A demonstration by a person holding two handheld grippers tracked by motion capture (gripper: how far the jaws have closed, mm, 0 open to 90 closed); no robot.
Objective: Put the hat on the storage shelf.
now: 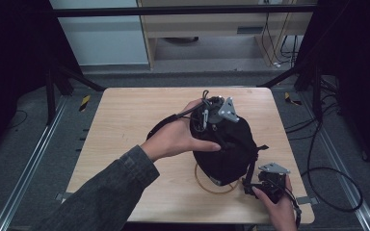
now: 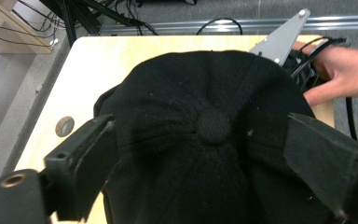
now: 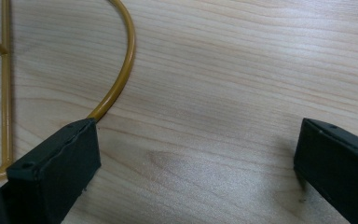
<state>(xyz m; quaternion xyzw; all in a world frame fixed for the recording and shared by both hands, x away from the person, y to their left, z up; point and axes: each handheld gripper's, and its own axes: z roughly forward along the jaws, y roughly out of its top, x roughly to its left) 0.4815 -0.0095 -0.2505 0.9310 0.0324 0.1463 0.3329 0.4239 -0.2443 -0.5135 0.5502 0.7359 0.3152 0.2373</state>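
We observe the left claw [image 1: 211,111] at the far end of a black fabric cap with a cloth button at its crown [image 1: 226,147], which stands on the light wooden bench [image 1: 125,120]. In the left gripper view, its jaws stand spread wide, one on each side of the cap [image 2: 205,154], with the crown button [image 2: 213,125] between them; we cannot tell whether the jaw pads touch the fabric. The left hand [image 1: 176,137] rests against the cap's left side. A small round grey disc [image 2: 65,126] lies on the bench to the left of the left claw's jaws.

Beneath the cap, between the two claws, we see a thin ochre-yellow metal wire ring [image 1: 207,185] lying on the bench. The right claw [image 1: 250,187], held by the right hand [image 1: 277,202], sits low at the cap's near right side. In the right gripper view, its jaws are spread wide apart and grip nothing; the wire ring [image 3: 121,70] curves just beyond the left jaw tip, with bare wood [image 3: 242,84] between the jaws.
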